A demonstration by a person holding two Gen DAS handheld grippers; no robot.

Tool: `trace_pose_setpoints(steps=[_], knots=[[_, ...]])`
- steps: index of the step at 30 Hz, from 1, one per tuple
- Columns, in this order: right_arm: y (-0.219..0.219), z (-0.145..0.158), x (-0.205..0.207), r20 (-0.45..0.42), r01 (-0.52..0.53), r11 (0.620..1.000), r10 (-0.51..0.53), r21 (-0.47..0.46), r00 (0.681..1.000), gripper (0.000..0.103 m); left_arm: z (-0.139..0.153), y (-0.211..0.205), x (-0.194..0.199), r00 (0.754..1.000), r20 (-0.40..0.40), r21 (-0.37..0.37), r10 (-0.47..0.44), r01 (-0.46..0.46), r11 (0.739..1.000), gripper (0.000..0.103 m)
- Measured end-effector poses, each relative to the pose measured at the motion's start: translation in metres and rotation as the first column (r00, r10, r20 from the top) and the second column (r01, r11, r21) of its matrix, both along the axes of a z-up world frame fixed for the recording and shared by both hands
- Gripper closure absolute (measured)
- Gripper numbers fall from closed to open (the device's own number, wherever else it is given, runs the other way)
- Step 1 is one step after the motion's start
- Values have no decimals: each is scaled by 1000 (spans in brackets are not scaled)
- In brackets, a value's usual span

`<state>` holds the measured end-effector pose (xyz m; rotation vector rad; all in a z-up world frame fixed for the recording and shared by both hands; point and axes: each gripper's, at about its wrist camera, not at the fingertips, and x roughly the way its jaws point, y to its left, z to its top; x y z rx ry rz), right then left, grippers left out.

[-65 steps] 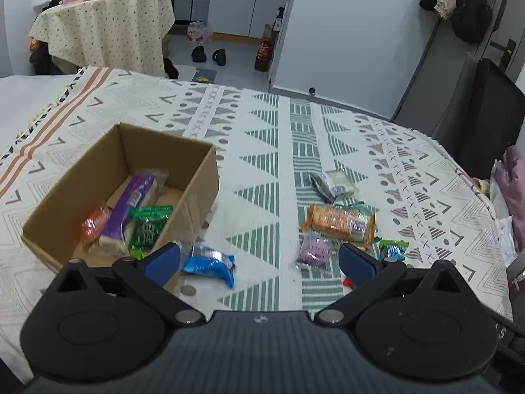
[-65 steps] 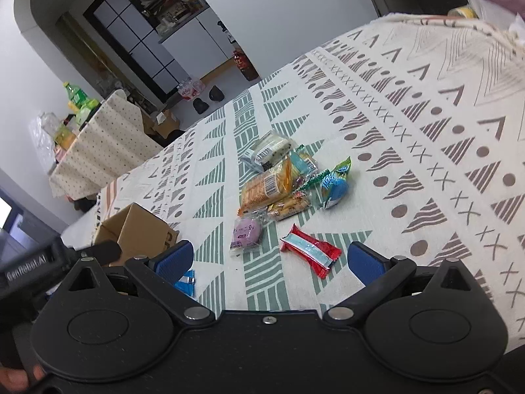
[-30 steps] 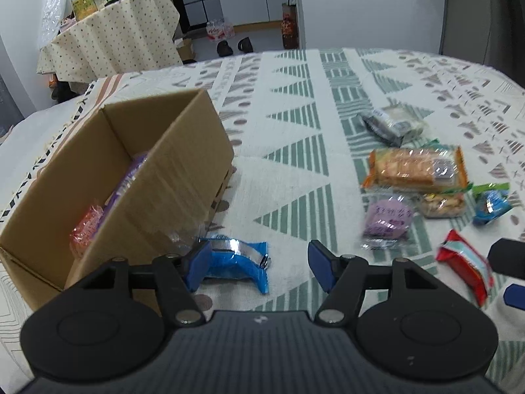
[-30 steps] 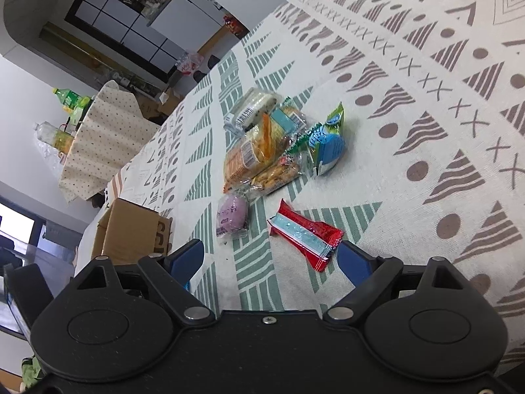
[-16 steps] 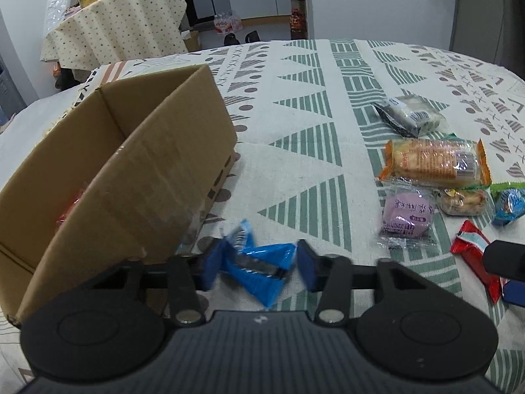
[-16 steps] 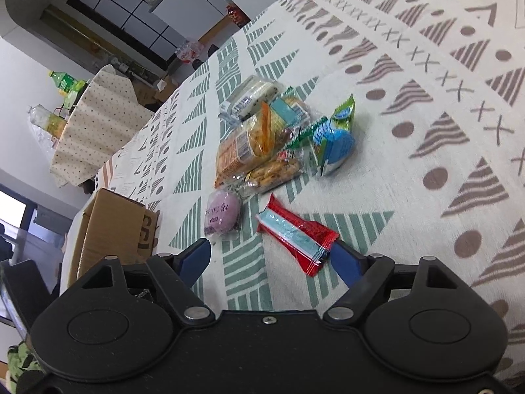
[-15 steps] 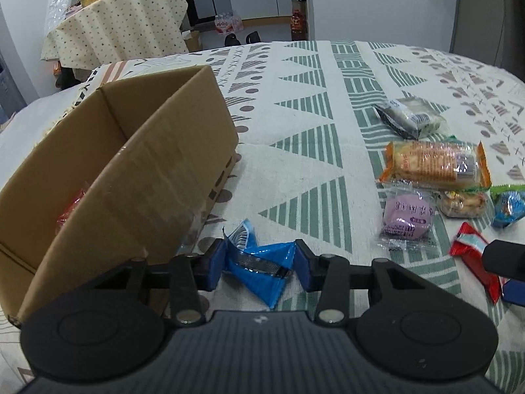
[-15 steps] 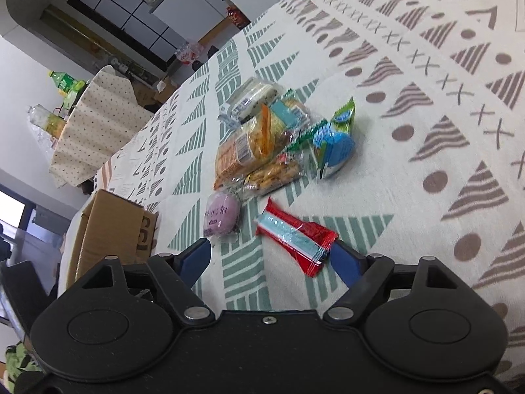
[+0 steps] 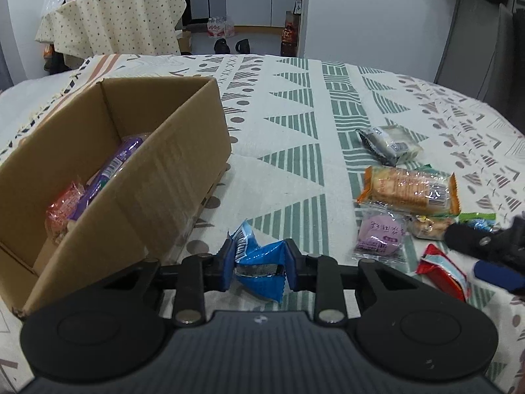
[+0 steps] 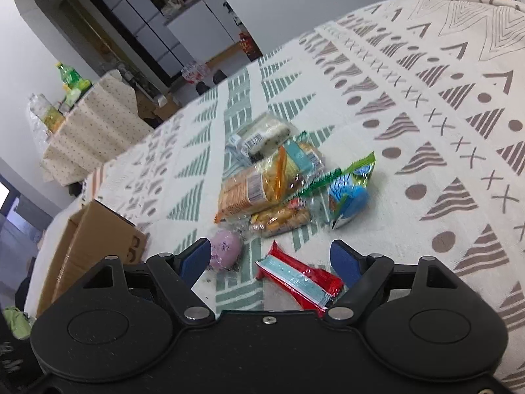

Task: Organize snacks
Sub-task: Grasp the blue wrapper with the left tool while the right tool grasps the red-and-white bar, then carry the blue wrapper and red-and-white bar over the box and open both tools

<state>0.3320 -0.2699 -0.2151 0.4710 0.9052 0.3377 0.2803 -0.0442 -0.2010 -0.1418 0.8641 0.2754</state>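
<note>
Left wrist view: a blue snack packet [image 9: 259, 264] is pinched by the left gripper [image 9: 259, 267], just beside the cardboard box [image 9: 137, 177].
Right wrist view: the right gripper [image 10: 272, 257] is spread wide, empty, over the red wrapper [image 10: 298, 279] on the tablecloth [image 10: 426, 151].

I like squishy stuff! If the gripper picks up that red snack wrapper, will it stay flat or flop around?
Probably floppy: the red snack packet looks like thin, shiny foil with crimped ends, so its ends may droop. It seems slim and flat, so likely light. The glossy film could slip, and the open right gripper would need a firm squeeze across its middle.
</note>
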Motion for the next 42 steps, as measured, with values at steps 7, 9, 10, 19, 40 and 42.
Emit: trace_pose_setpoints(steps=[7,9,10,19,40,42], knots=[[10,-8,-6,-72,-43,995,36,-86,997,76,11,7,-8,999,33,-79,11,-8,997,74],[13,-5,-11,-69,-53,993,46,-102,997,78,17,8,-11,999,48,-94,11,-7,996,74],[13,-4,-13,-75,-59,993,52,-100,996,78,19,9,-12,998,54,-103,11,-6,995,74],[15,25,-26,-63,-36,993,29,-115,998,81,48,12,-21,991,134,-166,-19,41,985,74],[78,117,-39,110,-82,990,94,-113,989,81,110,77,-51,964,259,-272,56,18,962,74],[88,122,-41,123,-95,989,109,-112,986,81,113,86,-53,961,265,-277,77,0,961,74]])
